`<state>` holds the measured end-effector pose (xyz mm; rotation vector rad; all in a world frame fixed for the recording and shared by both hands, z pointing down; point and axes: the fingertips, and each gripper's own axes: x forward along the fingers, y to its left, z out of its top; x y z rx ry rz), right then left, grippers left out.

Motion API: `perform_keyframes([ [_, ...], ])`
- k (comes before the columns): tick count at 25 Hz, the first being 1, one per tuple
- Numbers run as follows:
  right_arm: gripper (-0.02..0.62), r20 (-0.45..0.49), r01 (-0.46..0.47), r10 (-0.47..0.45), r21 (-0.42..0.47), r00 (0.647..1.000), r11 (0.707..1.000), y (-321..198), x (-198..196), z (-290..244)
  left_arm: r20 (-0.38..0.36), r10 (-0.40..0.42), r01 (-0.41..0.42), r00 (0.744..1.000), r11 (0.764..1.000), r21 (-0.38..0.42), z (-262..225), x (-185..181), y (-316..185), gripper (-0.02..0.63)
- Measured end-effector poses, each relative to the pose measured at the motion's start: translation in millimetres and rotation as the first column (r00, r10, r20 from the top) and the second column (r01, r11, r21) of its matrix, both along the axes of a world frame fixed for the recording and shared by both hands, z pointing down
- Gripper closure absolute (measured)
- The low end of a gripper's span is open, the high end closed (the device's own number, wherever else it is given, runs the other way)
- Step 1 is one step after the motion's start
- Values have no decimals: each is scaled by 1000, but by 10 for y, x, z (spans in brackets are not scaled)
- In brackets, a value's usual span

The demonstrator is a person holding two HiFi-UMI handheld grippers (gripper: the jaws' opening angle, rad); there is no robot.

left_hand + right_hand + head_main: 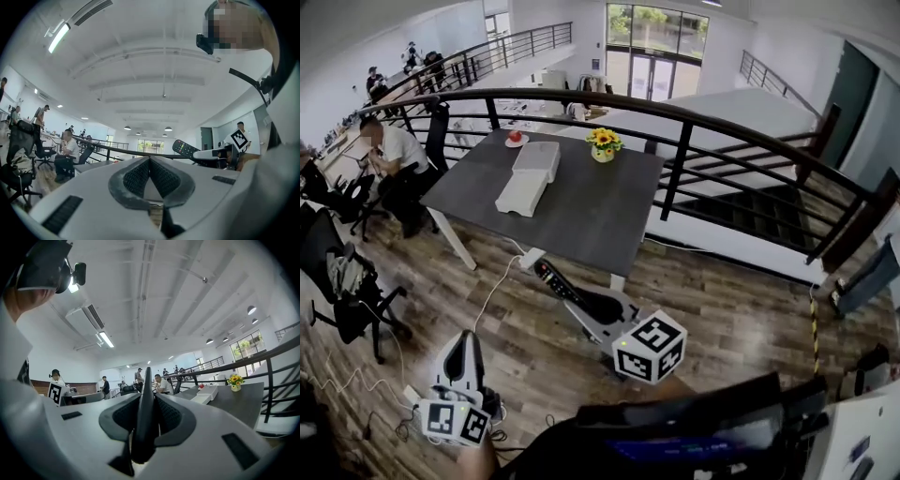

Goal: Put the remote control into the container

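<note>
A black remote control sticks out to the upper left from my right gripper, which is shut on it above the wooden floor, just in front of the grey table. In the right gripper view the remote stands edge-on between the pads. A white container lies on the table's far left part. My left gripper hangs low at the left with its jaws shut and nothing between them. Its view also catches the remote off to the right.
A pot of yellow flowers and a red apple on a saucer stand at the table's far edge. A dark railing curves behind the table. Cables and a power strip lie on the floor. A seated person and office chairs are at the left.
</note>
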<state>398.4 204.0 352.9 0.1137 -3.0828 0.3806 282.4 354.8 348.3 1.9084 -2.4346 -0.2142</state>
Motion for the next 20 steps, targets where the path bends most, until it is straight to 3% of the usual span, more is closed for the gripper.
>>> perform_keyframes([
  [20,509,24,-7,8,-39,1000,999,645,-756,143,-13,-4,4,1000,1000,7,246,-773,692,598],
])
